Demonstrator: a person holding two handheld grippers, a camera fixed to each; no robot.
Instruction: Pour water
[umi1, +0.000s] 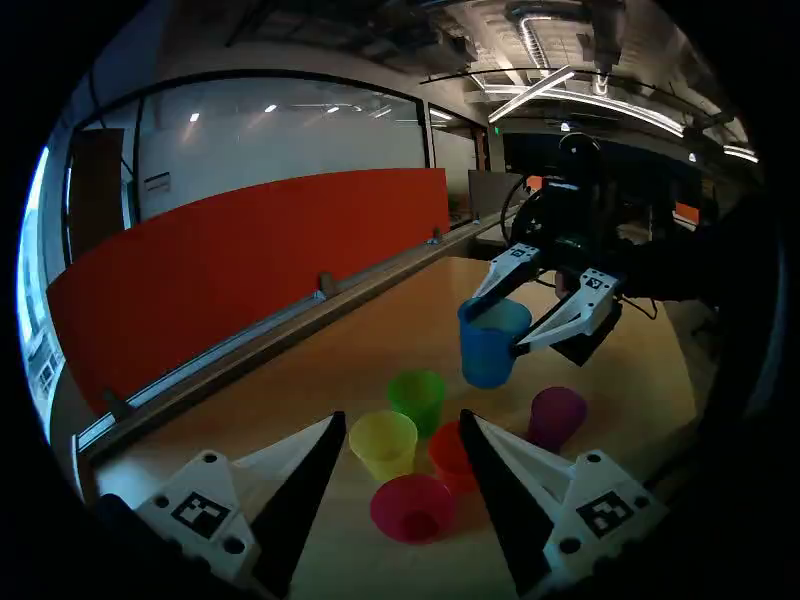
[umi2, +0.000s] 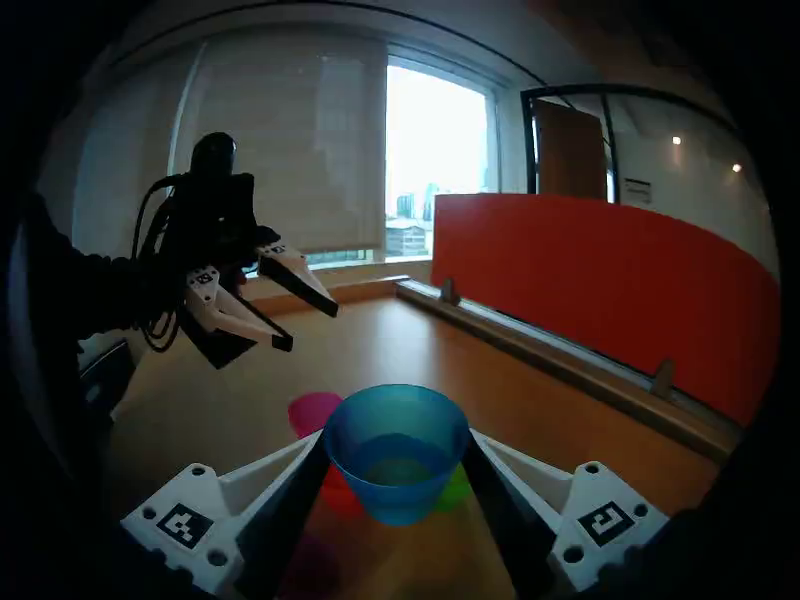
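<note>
In the left gripper view, the left gripper (umi1: 400, 420) has its two fingers spread wide with nothing held between them. Ahead of it on the wooden table (umi1: 330, 370) stands a tight cluster of small cups: a yellow cup (umi1: 383, 440), a green cup (umi1: 417, 397), an orange cup (umi1: 452, 455), a pink cup (umi1: 412, 507) and, a little apart, a purple cup (umi1: 556, 415). Just beyond the cluster the right gripper (umi1: 497, 327) clamps the blue cup (umi1: 490, 343) upright, one finger on each side of it. A red partition (umi1: 250, 250) runs along the far edge of the table.

In the right gripper view, the right gripper (umi2: 397, 440) presses both fingers against the blue cup (umi2: 397, 455), which sits upright with its mouth facing the camera (the bottom looks paler, though whether that is water I cannot tell). Parts of the pink cup (umi2: 315, 410) and the green cup (umi2: 455, 490) peek out from under it. Up to the left, the left gripper (umi2: 308, 326) hangs above the table with its fingers apart and empty, held by a dark sleeve (umi2: 90, 290).
</note>
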